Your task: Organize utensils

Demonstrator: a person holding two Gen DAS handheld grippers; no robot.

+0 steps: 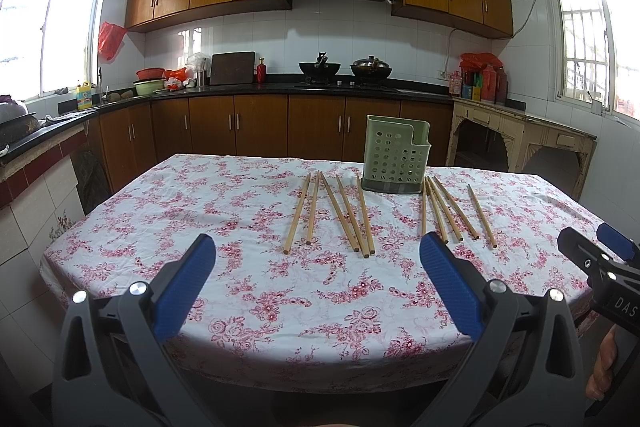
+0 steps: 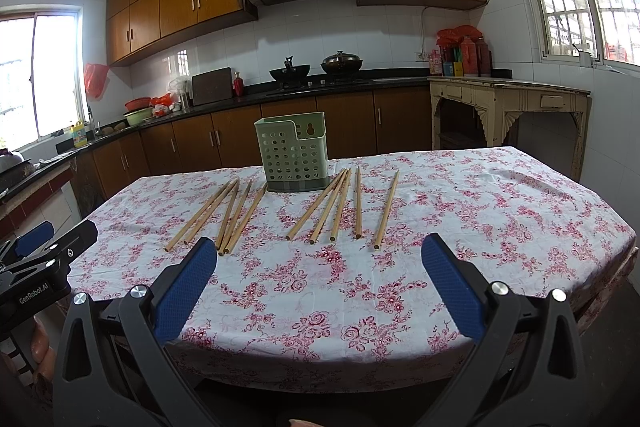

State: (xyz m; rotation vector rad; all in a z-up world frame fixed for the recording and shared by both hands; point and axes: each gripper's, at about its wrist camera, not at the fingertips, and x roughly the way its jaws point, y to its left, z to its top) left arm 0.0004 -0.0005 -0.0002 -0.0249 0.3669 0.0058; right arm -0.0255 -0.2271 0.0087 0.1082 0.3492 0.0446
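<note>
here the left tongs (image 1: 318,259) and right tongs (image 2: 319,259) hang wide apart over the near edge of the counter (image 2: 500,227), holding nothing. its cloth is white with red flowers. further on, ten wooden chopsticks lie flat in two loose groups, a left group (image 1: 332,215) and a right group (image 2: 344,207). the green perforated holder (image 2: 294,151) stands upright just behind them. beyond are brown cabinets (image 1: 260,123), a stove with two woks (image 1: 344,69), and windows on both sides.
</note>
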